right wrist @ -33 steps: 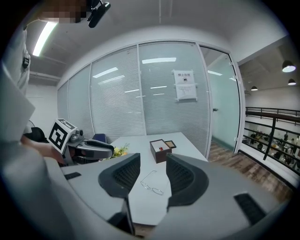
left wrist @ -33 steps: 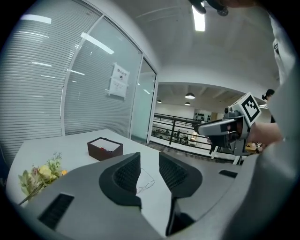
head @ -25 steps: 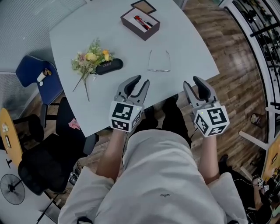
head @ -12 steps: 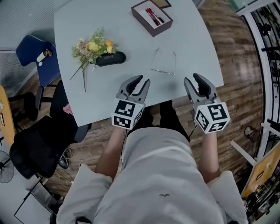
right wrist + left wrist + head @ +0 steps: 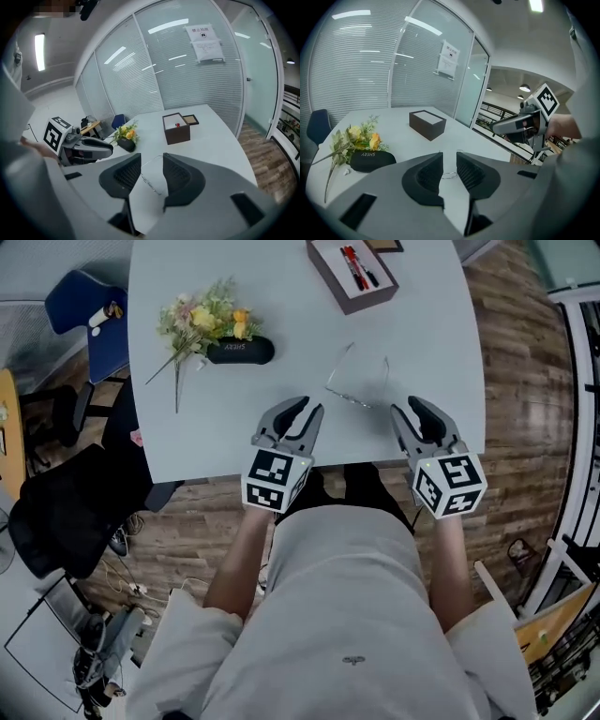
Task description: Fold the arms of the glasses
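Glasses (image 5: 361,381) on table (image 5: 272,334), arms unfolded, untouched. Left tongs (image 5: 307,406) apart, just been closing, nothing between. Right tongs (image 5: 409,406) apart, empty.

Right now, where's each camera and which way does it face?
Head view: on the person's head, steeply down at table, glasses, left tongs, right tongs, forearms, torso.
Left gripper view: on the left tongs, along empty jaws that have just been closing; right tongs show.
Right gripper view: on the right tongs, along parted, empty jaws toward the brown box; left tongs show.
Shared: both gripper views see the glasses lying beyond their jaws.
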A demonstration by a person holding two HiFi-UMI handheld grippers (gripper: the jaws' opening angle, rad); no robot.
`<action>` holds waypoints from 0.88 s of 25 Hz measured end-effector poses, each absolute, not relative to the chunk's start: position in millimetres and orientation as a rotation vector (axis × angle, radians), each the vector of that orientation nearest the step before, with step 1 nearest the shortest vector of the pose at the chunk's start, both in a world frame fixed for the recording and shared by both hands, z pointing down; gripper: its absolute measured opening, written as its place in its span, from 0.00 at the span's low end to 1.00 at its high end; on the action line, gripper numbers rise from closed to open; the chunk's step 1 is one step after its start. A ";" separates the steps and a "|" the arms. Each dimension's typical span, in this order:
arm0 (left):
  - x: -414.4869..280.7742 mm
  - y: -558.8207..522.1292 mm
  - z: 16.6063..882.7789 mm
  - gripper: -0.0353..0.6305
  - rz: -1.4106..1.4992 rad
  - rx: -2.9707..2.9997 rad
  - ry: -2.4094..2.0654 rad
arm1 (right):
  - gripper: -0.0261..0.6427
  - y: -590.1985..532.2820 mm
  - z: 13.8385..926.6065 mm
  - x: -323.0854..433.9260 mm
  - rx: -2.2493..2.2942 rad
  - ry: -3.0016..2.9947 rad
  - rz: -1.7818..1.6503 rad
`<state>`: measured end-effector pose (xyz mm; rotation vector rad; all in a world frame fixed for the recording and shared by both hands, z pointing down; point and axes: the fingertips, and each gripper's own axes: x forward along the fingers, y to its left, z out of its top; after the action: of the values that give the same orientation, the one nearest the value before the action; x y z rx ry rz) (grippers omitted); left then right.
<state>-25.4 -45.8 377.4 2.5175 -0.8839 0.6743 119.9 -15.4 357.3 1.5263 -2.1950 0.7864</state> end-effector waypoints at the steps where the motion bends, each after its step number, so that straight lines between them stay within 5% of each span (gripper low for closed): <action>1: -23.4 -46.1 379.9 0.20 0.675 2.505 -0.898 | 0.27 -17.8 362.3 121.1 1.504 -2.201 0.794; 22: -11.9 -49.2 442.4 0.16 0.763 2.279 -1.148 | 0.25 -39.7 435.7 131.1 1.109 -2.265 0.913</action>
<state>-11.9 -49.2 442.4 2.2790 -1.1479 0.7635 131.1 -39.7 435.7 1.1091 -2.2649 0.9126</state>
